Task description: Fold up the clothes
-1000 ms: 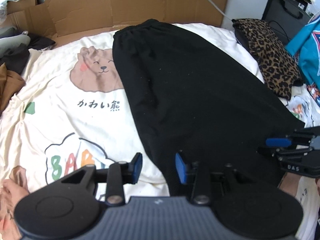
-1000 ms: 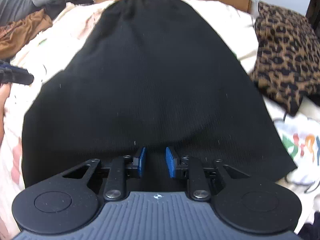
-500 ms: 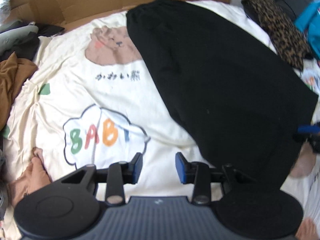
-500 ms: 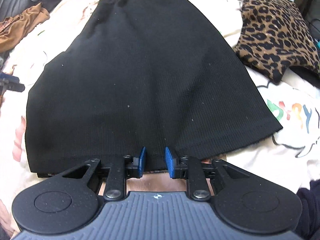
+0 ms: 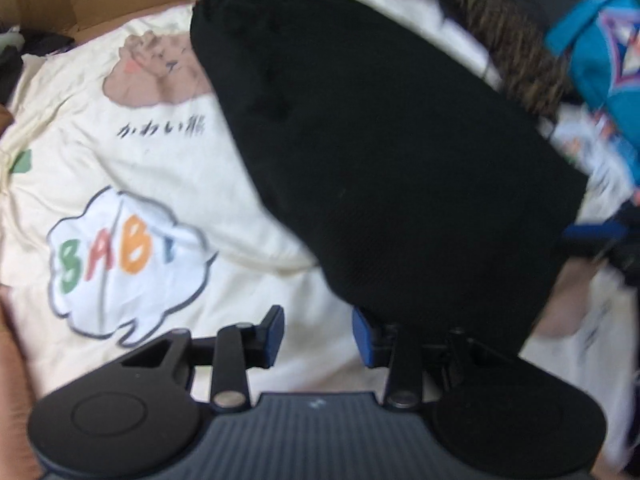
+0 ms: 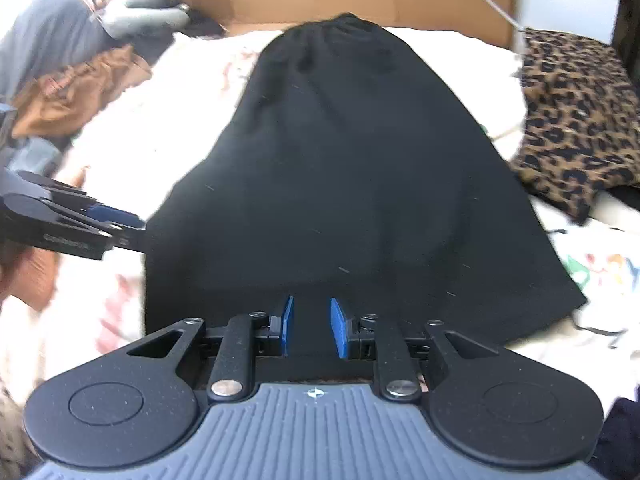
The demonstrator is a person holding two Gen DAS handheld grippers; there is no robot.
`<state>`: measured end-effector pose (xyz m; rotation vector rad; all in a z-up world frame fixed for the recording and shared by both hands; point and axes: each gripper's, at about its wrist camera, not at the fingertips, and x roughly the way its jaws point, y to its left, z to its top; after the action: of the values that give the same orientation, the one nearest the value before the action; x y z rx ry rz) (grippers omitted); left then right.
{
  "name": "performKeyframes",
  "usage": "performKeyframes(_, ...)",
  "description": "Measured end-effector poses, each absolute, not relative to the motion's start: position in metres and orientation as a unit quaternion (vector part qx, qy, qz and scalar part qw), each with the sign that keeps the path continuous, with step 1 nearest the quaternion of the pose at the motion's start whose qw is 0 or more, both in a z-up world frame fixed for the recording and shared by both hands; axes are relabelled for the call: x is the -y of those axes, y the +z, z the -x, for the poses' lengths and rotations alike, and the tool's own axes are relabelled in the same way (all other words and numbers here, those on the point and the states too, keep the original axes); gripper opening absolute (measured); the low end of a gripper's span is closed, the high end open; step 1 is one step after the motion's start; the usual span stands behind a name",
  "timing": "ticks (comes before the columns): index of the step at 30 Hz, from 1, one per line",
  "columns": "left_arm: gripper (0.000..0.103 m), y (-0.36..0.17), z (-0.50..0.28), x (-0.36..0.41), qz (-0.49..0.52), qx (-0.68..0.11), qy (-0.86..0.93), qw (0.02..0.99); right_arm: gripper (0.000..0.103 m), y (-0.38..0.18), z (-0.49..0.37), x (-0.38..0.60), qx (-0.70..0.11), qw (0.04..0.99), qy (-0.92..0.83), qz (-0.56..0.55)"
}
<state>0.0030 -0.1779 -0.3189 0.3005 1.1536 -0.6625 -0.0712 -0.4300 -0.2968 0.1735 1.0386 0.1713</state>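
Left wrist view: the left claw (image 5: 318, 334) stands wide, nothing between its blue pads. Its right pad meets the near left corner of the black garment (image 5: 380, 152), which runs from 6 o'clock up to its gathered waistband near 12 o'clock on the cream bedsheet (image 5: 168, 184). At 9 o'clock the sheet carries a cloud print reading "BABY" (image 5: 120, 256), and a brown bear print (image 5: 156, 68) lies at 11 o'clock. The picture is blurred. The right claw (image 5: 596, 236) shows at 3 o'clock by the garment's right edge.

Right wrist view: the right claw (image 6: 311, 326) is narrowly parted over the garment's near hem (image 6: 360, 184), its pads not seen pinching cloth. The left claw (image 6: 116, 224) reaches in at 9 o'clock, touching the garment's left edge. A leopard-print cloth (image 6: 576, 120) lies at 2 o'clock and a brown garment (image 6: 76, 92) at 10 o'clock.
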Motion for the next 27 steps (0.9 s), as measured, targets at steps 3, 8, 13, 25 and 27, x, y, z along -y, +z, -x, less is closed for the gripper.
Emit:
performKeyframes(3,0.048,-0.31,-0.003,0.179,-0.13,-0.523,-0.318,0.78,0.032,-0.293,0.064,0.416,-0.491,0.859,0.114,-0.086)
performKeyframes(8,0.048,-0.308,-0.003,0.187,-0.138,-0.519,-0.329,0.777,0.045,-0.287,0.053,0.392,-0.484,0.854,0.167,-0.092)
performKeyframes(13,0.048,-0.311,-0.006,0.192,-0.132,-0.521,-0.333,0.775,0.048,-0.289,0.049,0.375,-0.491,0.844,0.196,-0.096)
performKeyframes(25,0.048,-0.312,-0.007,0.208,-0.125,-0.516,-0.344,0.775,0.003,-0.314,0.05,0.366,-0.526,0.829,0.167,-0.088)
performKeyframes(27,0.048,-0.315,-0.007,0.206,-0.131,-0.517,-0.341,0.774,0.003,-0.312,0.051,0.372,-0.522,0.832,0.158,-0.101)
